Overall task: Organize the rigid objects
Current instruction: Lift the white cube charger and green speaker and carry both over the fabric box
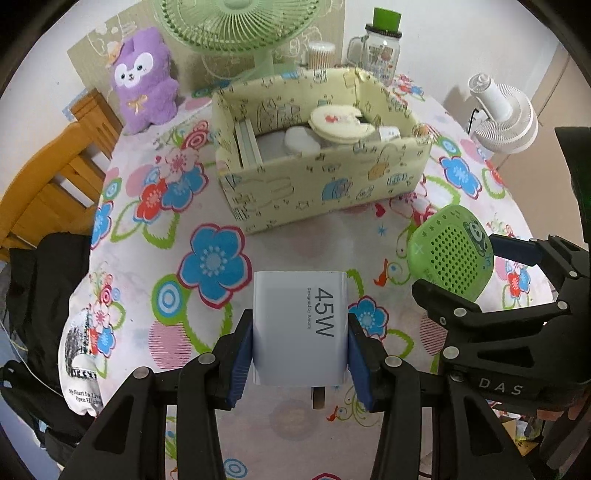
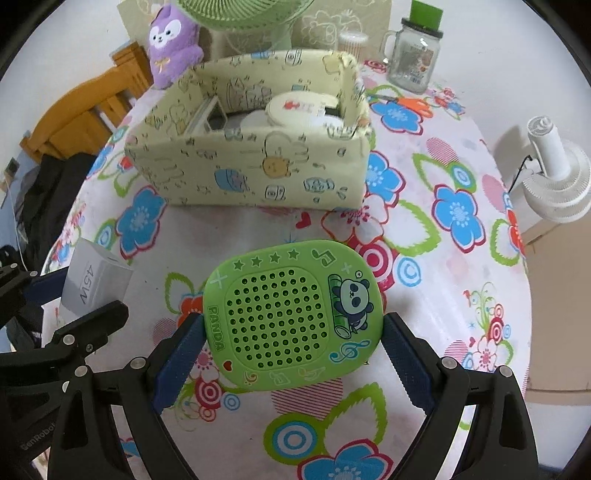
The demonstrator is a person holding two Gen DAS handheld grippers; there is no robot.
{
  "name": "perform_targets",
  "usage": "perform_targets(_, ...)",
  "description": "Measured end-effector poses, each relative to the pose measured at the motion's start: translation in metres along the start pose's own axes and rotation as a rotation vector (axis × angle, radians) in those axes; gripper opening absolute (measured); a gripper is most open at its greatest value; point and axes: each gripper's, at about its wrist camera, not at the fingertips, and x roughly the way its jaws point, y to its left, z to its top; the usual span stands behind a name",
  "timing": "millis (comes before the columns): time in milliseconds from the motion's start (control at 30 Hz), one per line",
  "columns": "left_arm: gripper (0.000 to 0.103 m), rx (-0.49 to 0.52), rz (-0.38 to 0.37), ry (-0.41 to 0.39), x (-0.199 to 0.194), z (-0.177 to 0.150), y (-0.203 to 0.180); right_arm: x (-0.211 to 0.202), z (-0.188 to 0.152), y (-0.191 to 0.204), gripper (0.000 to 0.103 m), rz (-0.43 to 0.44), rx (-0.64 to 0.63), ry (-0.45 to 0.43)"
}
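Observation:
My left gripper [image 1: 300, 343] is shut on a white 45W charger [image 1: 300, 325] and holds it above the flowered tablecloth, plug prongs pointing back toward me. My right gripper [image 2: 293, 345] is shut on a green panda speaker [image 2: 291, 314], held above the table. In the left wrist view the speaker [image 1: 452, 251] shows to the right; in the right wrist view the charger [image 2: 94, 282] shows at left. A pale yellow printed box [image 1: 317, 181] stands ahead of both grippers, open on top, holding a round cream case [image 1: 341, 123] and white items. The box also shows in the right wrist view [image 2: 258, 166].
A purple plush toy [image 1: 142, 81], a green fan [image 1: 240, 26], a glass jar with green lid [image 1: 380, 51] and a cotton-swab tub [image 1: 320, 54] stand behind the box. A white fan [image 1: 506, 118] is at right. A wooden chair [image 1: 55, 177] and dark clothing [image 1: 33, 295] sit left.

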Motion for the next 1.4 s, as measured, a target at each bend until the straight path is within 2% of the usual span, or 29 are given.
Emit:
perform_targets(733, 0.048, -0.022, -0.003, -0.137, -0.062, 0.03, 0.006, -0.068, 0.029, -0.003, 0.095, -0.04, 0.068, -0.1)
perform_targets(1400, 0.048, -0.036, -0.005, -0.192, -0.068, 0.073, 0.017, -0.079, 0.077, -0.01, 0.095, -0.059, 0.074, -0.129)
